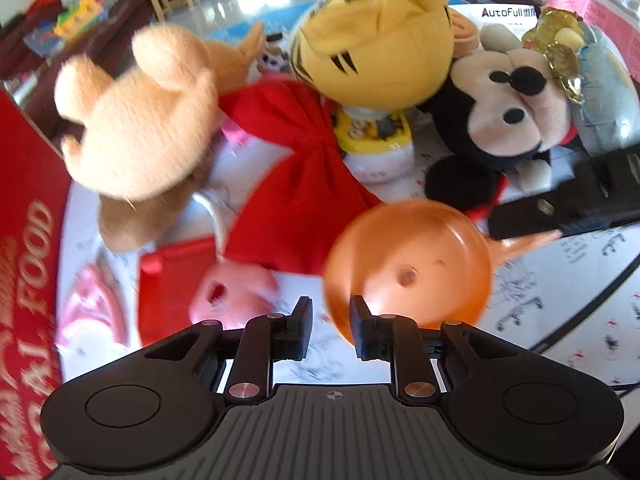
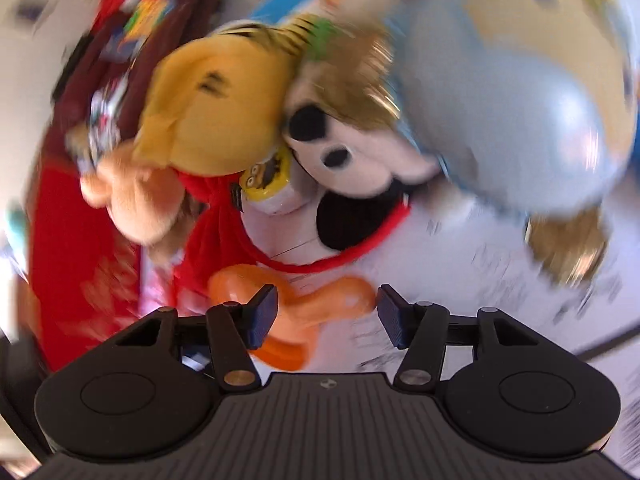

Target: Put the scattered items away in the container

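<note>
Printed white paper [image 1: 568, 272] covers the table, with soft toys heaped toward its far edge and a red box [image 1: 28, 240] at the left. Left gripper [image 1: 331, 330] hangs with fingers apart and empty, the orange balloon [image 1: 408, 264] just beyond its right finger. Right gripper [image 2: 327, 314] is wider apart, straddling that balloon [image 2: 320, 300] untouched, its long axis crosswise between the fingers, so this hand is nearer.

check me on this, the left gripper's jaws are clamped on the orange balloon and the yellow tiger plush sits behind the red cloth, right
Not quite. In the left wrist view the left gripper has nothing between its jaws; they stand apart, and the orange balloon lies just beyond the right-hand finger. The rest holds: the yellow tiger plush does sit behind the red cloth.
</note>
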A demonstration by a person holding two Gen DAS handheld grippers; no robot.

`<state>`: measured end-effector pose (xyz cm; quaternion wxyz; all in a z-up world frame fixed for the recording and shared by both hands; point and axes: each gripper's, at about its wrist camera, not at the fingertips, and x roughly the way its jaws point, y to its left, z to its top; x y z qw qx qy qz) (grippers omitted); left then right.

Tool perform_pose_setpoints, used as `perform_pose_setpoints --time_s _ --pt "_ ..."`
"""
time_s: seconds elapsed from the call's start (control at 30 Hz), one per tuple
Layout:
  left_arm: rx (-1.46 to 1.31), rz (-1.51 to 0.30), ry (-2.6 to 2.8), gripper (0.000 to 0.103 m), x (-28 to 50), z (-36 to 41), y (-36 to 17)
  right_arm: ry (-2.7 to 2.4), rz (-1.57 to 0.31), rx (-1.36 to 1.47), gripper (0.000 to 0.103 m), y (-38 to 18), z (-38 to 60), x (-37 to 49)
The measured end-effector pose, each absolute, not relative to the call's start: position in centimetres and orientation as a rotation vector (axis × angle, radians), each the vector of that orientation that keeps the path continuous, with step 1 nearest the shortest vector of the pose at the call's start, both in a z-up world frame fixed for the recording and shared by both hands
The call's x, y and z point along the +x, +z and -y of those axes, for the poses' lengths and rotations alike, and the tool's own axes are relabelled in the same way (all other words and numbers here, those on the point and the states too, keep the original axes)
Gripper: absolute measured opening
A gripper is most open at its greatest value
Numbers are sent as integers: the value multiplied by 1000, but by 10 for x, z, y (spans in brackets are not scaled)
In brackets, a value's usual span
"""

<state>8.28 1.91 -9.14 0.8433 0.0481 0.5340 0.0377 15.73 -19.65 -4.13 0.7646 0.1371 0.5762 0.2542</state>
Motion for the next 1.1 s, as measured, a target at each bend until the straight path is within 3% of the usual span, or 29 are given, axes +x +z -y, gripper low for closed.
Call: perform_pose_setpoints --time_s 0.17,0.4,0.53,0.6,0.73,1.0,1.1 --pt "134 -1116 68 25 97 -24 -87 643 -1161 18 60 -28 188 141" --pt "169 -1113 43 24 110 -16 -89 789 -1079 -321 59 -30 158 111" --pt "153 -1119 47 35 114 -15 -87 833 -1107 -380 51 -42 143 105" --pt "147 -1112 48 35 111 -15 -84 828 -1117 -390 36 -48 138 102" --pt "113 -1090 64 53 99 -21 -80 786 -1142 -315 35 -52 143 106" --pt "88 -1125 78 60 85 -20 -93 768 -1217 -161 33 -58 153 115" --pt "76 -1137 79 59 87 -18 -99 770 -1227 -149 32 -59 153 114"
